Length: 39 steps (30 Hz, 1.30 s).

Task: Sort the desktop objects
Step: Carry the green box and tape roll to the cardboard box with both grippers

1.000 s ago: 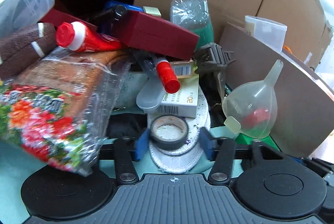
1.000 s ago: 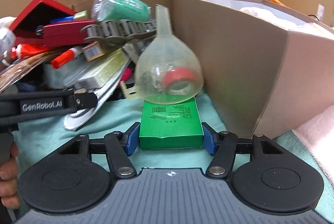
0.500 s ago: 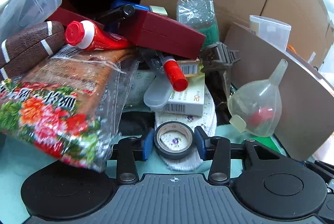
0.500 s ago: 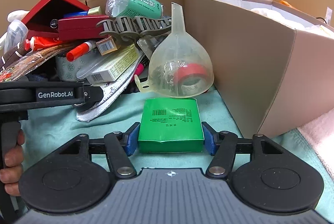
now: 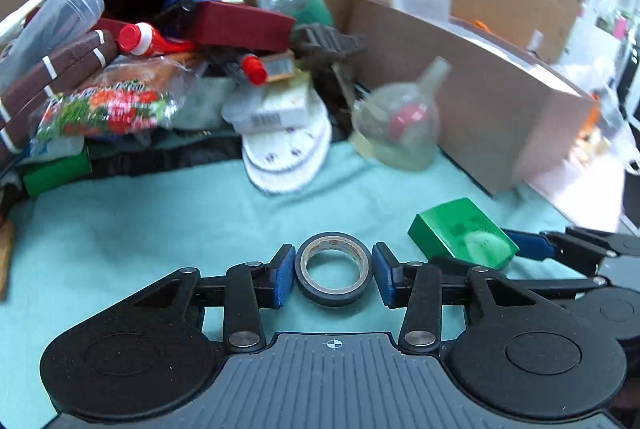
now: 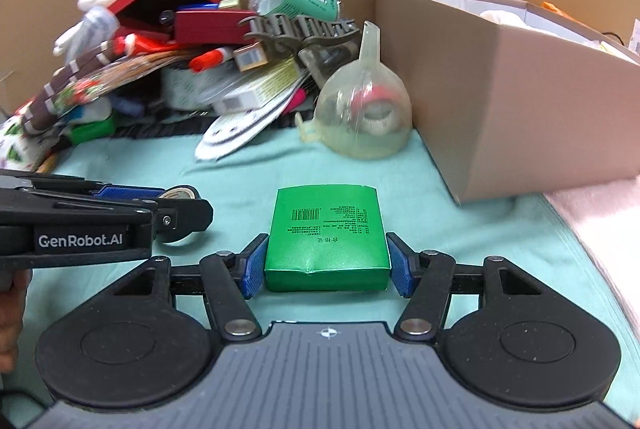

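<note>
My left gripper (image 5: 332,273) is shut on a roll of black tape (image 5: 333,269) and holds it above the teal cloth (image 5: 160,221), well back from the pile. My right gripper (image 6: 326,265) is shut on a green box (image 6: 326,233), also held over the cloth. The green box (image 5: 460,233) and right gripper show at the right of the left wrist view. The left gripper with the tape (image 6: 180,194) shows at the left of the right wrist view. A heap of mixed desk objects (image 5: 180,69) lies at the back left.
A clear funnel (image 6: 362,117) over a red tape roll stands by an open cardboard box (image 6: 500,89) at the right. The pile holds red boxes (image 5: 240,25), a flowered packet (image 5: 104,105), a glue stick (image 5: 252,67), white pads (image 5: 288,157). Cardboard walls close the back.
Both grippers have pulled back from the pile toward me. The left closed on the tape roll and lifted it off the white pads. The right drew the green box away from the funnel.
</note>
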Available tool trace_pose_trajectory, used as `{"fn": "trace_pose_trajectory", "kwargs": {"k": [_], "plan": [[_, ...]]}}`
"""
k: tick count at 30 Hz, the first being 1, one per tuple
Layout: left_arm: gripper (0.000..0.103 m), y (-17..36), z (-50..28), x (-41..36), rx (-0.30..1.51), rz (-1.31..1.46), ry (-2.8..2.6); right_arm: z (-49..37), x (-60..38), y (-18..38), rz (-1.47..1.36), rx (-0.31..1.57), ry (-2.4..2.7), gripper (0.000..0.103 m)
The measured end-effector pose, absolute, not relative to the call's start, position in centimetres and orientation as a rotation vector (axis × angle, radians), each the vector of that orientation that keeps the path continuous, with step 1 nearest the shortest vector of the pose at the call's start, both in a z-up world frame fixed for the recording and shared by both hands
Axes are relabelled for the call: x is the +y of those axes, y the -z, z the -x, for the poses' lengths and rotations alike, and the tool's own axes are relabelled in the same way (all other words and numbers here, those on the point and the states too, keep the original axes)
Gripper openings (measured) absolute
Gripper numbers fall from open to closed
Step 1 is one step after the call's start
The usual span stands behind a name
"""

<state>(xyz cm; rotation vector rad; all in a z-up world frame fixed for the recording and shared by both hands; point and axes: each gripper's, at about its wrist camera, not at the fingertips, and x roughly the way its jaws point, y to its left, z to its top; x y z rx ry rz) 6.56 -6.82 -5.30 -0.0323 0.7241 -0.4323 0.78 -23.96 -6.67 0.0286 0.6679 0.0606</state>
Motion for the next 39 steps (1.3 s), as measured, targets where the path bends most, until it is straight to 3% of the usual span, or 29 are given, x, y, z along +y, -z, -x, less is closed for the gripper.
{"fn": "trace_pose_trajectory", "kwargs": {"k": [2, 9, 21, 24, 26, 31, 33, 39], "plan": [[0.057, 5.3, -5.7, -7.1, 0.72, 0.005, 0.434, 0.0, -24.0, 6.5, -0.026, 0.674, -0.07, 0.066], [0.061, 5.4, -5.2, -7.5, 0.719, -0.009, 0.407, 0.1, -24.4, 6.4, -0.044, 0.675, -0.081, 0.066], [0.076, 5.6, -4.8, -7.5, 0.704, -0.018, 0.367, -0.3, -25.1, 6.6, -0.039, 0.676, -0.062, 0.072], [0.07, 5.7, -4.8, -8.0, 0.694, -0.069, 0.35, -0.3, -25.0, 6.7, -0.029, 0.671, -0.058, 0.073], [0.056, 5.7, -4.6, -8.2, 0.685, -0.098, 0.356, -0.3, -24.9, 6.7, -0.022, 0.671, -0.058, 0.073], [0.064, 5.9, -4.2, -8.6, 0.673, -0.107, 0.337, -0.1, -24.9, 6.7, -0.009, 0.666, -0.071, 0.065], [0.045, 5.8, -4.0, -8.8, 0.668, -0.128, 0.342, -0.1, -24.9, 6.6, -0.011, 0.669, -0.075, 0.065], [0.042, 4.8, -3.6, -8.2, 0.678, -0.041, 0.377, 0.9, -25.7, 6.0, -0.058, 0.663, -0.107, 0.065]]}}
